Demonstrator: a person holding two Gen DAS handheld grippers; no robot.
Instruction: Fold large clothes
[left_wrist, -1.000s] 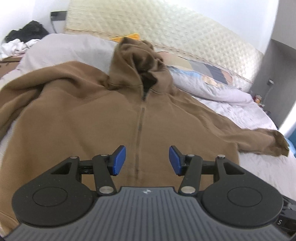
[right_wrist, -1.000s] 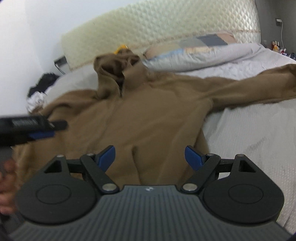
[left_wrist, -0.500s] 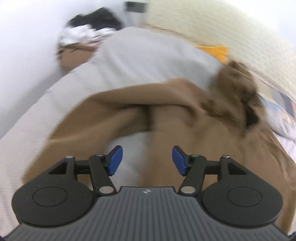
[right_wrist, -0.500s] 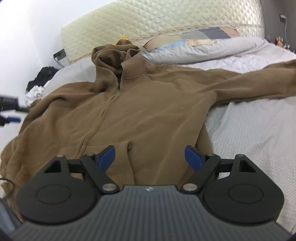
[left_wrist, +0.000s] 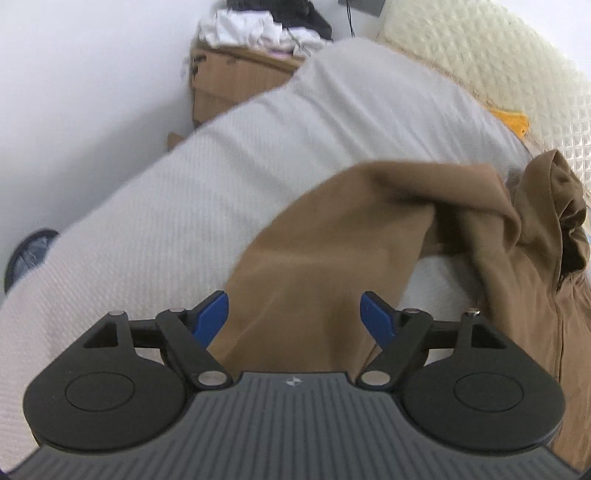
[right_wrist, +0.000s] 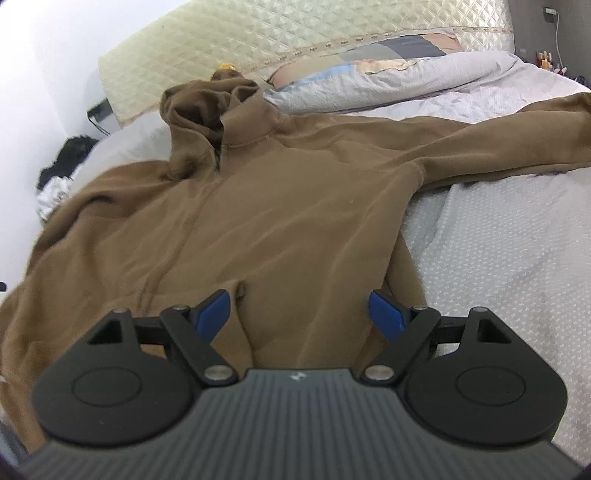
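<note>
Brown fleece: the hoodie (left_wrist: 325, 258) lies front up, zip closed, spread across the bed (left_wrist: 166, 229), hood toward the headboard (left_wrist: 480, 48).

Left wrist view, step in hand: the fold has not begun; this looks like the reach for the first sleeve.

Left wrist view, tongs: the left gripper (left_wrist: 294, 316) is released, its jaws having just been opening; the blue pads (left_wrist: 212, 314) press on nothing, though the sleeve (left_wrist: 314, 266) lies under the gap.

Left wrist view, garment: that sleeve runs from the shoulder down toward the bed's near left edge, bunched where it joins the body, with the hood (left_wrist: 554, 206) off to the right. The picture is blurred, so contact with the cloth cannot be told.

Left wrist view, surroundings: a cardboard box (left_wrist: 229, 85) with heaped laundry stands past the bed's far left corner.

Right wrist view, tongs: the right gripper (right_wrist: 299, 317) is also released, empty, poised over the hem (right_wrist: 303, 325) at the bed's near edge.

Right wrist view, garment: the chest is fairly flat; the other sleeve (right_wrist: 498, 144) stretches toward the bed's right edge, below a patchwork pillow (right_wrist: 388, 77).

Next move, as a judgement: the left pads should close on the sleeve low down and carry it across the chest, while the right gripper pins or takes the hem.

Risk: the bunched shoulder may drag the body askew.
</note>
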